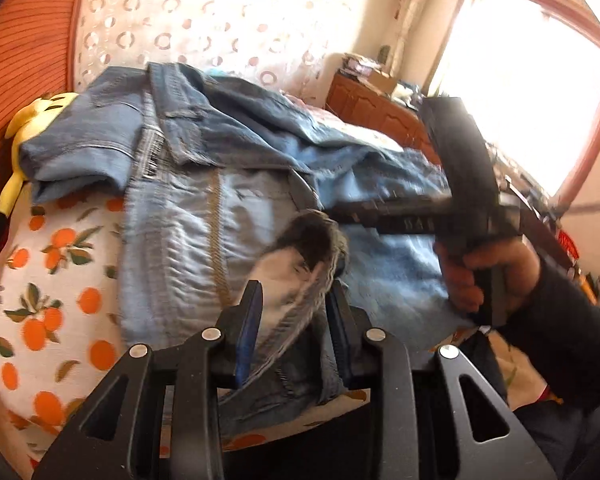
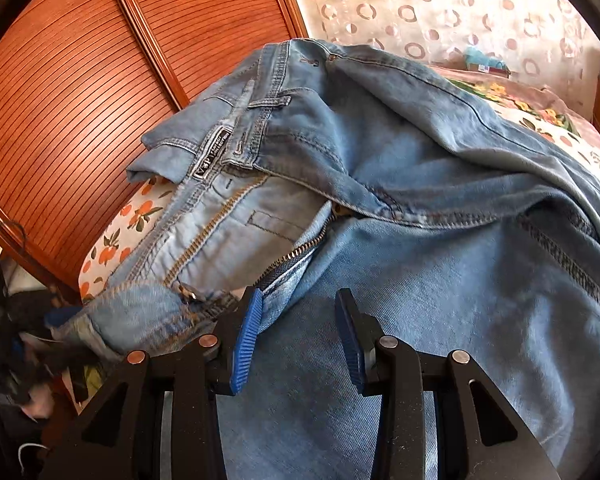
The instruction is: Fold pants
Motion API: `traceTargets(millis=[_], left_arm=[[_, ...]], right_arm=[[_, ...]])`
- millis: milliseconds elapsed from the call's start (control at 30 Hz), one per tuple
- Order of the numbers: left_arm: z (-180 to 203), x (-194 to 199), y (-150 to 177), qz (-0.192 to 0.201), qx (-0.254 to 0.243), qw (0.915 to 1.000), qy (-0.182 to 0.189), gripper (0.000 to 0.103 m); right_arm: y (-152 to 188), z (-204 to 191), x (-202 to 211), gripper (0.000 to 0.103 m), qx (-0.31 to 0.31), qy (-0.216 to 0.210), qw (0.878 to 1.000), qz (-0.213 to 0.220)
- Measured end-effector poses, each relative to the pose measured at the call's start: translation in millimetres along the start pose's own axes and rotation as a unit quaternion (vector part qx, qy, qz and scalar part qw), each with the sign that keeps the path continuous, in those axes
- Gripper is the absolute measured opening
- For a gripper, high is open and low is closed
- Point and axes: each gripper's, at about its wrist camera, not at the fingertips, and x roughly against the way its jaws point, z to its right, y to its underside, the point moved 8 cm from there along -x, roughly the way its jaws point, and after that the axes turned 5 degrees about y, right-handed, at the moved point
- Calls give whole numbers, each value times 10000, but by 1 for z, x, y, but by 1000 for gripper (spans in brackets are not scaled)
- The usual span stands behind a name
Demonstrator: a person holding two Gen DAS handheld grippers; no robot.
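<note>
While the jeans (image 2: 380,208) lie bunched on the bed (image 1: 44,280), waistband far and fly unzipped, we note the left gripper (image 1: 292,312) pinching a folded denim edge at the near side. We see the right gripper (image 2: 296,340) part spread over the leg fabric; whether its pads press cloth we cannot tell. The long axis seems to run from the waistband away to our right. We judge the left hand nearer the waist end, so the fold likely starts there.

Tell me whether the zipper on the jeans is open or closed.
Open. In the right wrist view the jeans have the zipper undone, its two rows of teeth spread apart, with the pale inner lining showing between them.
</note>
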Motion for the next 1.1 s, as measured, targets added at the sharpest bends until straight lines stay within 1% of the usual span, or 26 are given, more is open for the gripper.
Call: traceTargets(millis=[167, 233, 333, 400, 467, 533, 600, 667, 733, 833, 933, 1100], left_arm=[[-12, 2, -25, 83, -9, 9999, -96, 34], [-13, 2, -38, 174, -48, 9998, -113, 33], [-12, 5, -60, 362, -83, 9993, -18, 33], [-10, 5, -72, 435, -111, 9990, -49, 34], [-10, -7, -76, 287, -202, 9992, -176, 34], [-15, -31, -71, -75, -236, 9991, -331, 34], [-19, -54, -60, -421, -194, 9982, -388, 33], [-19, -65, -50, -606, -135, 9973, -385, 33], [-17, -70, -41, -673, -81, 9971, -336, 33], [-10, -69, -34, -657, -67, 9972, -337, 33], [-3, -71, -24, -720, -8, 9970, -284, 33], [4, -73, -12, -723, 40, 9968, -351, 33]], right_arm=[[9, 3, 8, 39, 74, 20, 10000, 26], [9, 3, 8, 39, 96, 38, 9999, 34], [11, 3, 10, 39, 98, 43, 9999, 51], [12, 4, 11, 39, 109, 50, 9999, 74], [13, 4, 12, 39, 112, 41, 9999, 97], [13, 5, 13, 39, 93, 29, 9999, 105], [15, 5, 14, 39, 94, 48, 9999, 118], [16, 6, 16, 39, 62, 41, 9999, 127], [19, 8, 20, 39, 1, -17, 9999, 130], [24, 14, 30, 40, -85, -67, 9998, 174], [29, 24, 42, 40, -144, -7, 9996, 241], [37, 43, 61, 40, -281, 197, 9989, 332]])
